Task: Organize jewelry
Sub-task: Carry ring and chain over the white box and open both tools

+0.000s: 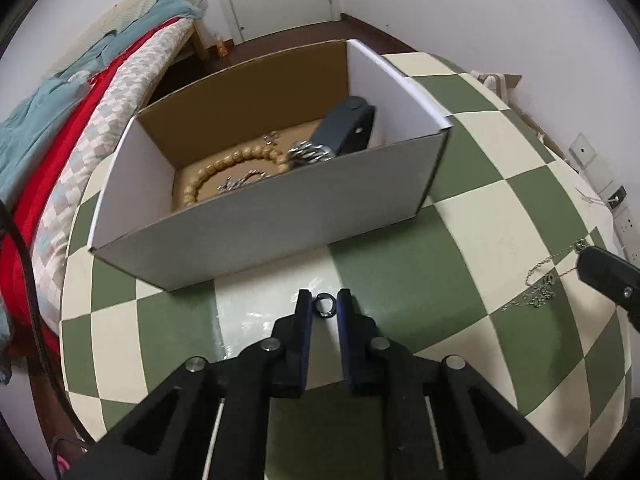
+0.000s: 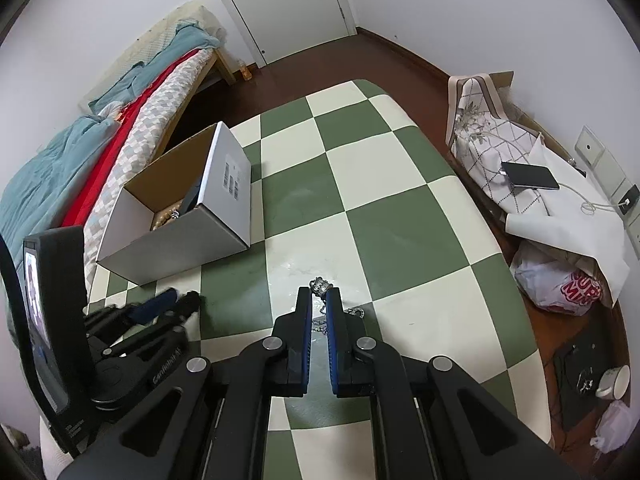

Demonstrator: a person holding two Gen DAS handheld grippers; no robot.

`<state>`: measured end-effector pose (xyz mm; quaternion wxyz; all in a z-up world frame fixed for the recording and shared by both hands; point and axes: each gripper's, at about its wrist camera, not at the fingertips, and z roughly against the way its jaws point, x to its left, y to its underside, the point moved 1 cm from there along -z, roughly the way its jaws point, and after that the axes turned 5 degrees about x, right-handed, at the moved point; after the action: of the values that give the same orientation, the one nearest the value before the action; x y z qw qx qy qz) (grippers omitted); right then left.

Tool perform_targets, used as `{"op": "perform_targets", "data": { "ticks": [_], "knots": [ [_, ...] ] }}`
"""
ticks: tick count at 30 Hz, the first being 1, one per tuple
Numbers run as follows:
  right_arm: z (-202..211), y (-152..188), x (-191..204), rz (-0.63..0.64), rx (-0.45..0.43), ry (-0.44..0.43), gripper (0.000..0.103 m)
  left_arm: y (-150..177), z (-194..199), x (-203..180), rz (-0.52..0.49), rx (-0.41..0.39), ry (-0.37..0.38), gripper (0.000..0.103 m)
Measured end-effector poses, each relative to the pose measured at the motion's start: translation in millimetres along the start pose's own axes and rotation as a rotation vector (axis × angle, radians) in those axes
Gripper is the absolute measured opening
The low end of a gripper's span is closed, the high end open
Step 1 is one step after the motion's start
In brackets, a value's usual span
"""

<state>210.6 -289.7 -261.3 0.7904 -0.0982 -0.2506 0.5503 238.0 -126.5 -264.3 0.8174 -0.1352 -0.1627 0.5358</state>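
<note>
Necklace (image 2: 320, 285) half-hidden between fingers (image 2: 306, 312)

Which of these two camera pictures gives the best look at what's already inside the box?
The left wrist view. It looks down into the open box, showing a bead bracelet, silvery chains and a dark case. The right wrist view sees the box from the side, with only a glimpse of beads and metal over its wall.

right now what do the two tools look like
Both tools are matte black linkage frames with round silver pivot pins and blue pads inside black fingers: the left tool and the right tool. The left's body carries small white lettering and a black-framed screen.
</note>
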Motion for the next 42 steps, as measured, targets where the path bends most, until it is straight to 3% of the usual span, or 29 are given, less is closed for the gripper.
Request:
{"op": "perform_targets", "data": {
  "ticks": [9, 17, 25, 29, 36, 42],
  "knots": [
    [12, -6, 7, 0.004, -0.037, -0.021, 0.007, 5, 13, -7, -0.007, -0.03, 0.021, 0.009],
    [47, -23, 25, 0.026, -0.096, -0.085, 0.007, 2, 56, 15, 0.032, -0.097, 0.049, 0.009],
    [100, -51, 65, 0.085, -0.18, -0.178, 0.007, -29, 123, 65, 0.135, -0.186, 0.121, 0.009],
    [123, -73, 97, 0.138, -0.223, -0.213, 0.007, -57, 141, 90, 0.15, -0.214, 0.104, 0.009],
    [105, -106, 130, 0.165, -0.2, -0.217, 0.007, -89, 110, 120, 0.209, -0.155, 0.113, 0.009],
    [38, -119, 140, 0.181, -0.084, -0.151, 0.007, -92, 66, 130, 0.253, -0.076, 0.116, 0.009]
  ]
}}
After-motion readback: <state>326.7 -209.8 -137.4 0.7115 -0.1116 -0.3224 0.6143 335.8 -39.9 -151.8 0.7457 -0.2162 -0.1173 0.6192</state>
